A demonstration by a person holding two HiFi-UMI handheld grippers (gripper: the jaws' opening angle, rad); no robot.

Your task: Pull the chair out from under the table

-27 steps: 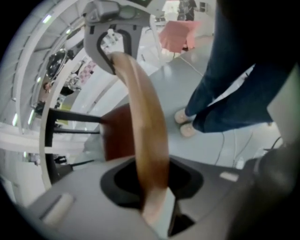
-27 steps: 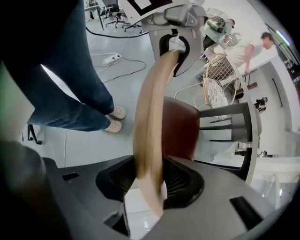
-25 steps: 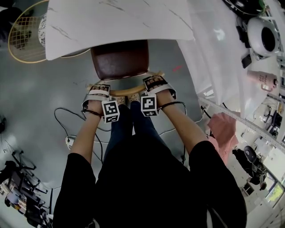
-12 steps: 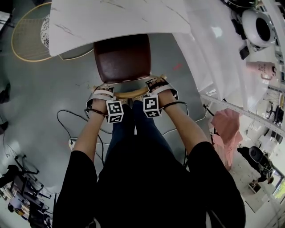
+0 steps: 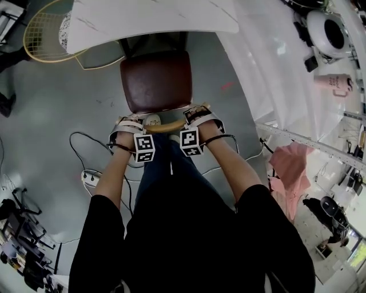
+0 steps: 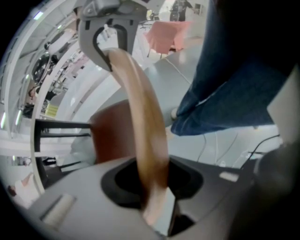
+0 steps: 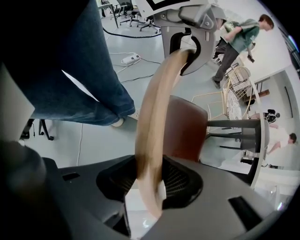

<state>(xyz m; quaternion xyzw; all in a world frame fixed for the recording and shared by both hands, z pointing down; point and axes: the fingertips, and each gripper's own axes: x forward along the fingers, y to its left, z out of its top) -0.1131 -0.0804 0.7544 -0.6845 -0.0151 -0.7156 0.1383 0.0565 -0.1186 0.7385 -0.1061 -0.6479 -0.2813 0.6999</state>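
Observation:
The chair has a brown padded seat (image 5: 155, 80) and a curved wooden backrest rail (image 5: 164, 123). It stands just in front of the white marble table (image 5: 154, 17), with nearly all of its seat clear of the tabletop. My left gripper (image 5: 131, 122) is shut on the rail's left end and my right gripper (image 5: 198, 114) on its right end. In the left gripper view the rail (image 6: 143, 117) runs from my left gripper (image 6: 154, 192) up to the other one. The right gripper view shows the rail (image 7: 154, 122) clamped in my right gripper (image 7: 149, 190), with the seat (image 7: 187, 126) beyond.
A gold wire chair (image 5: 46, 34) stands at the table's left. Cables and a power strip (image 5: 88, 177) lie on the grey floor beside my legs. A white sheet (image 5: 274, 63) and a pink cloth (image 5: 289, 163) are to the right. A person (image 7: 236, 33) walks far off.
The chair has slid out from under the table towards me; much more of its seat shows now. Both grippers came back with the rail, still closed on it.

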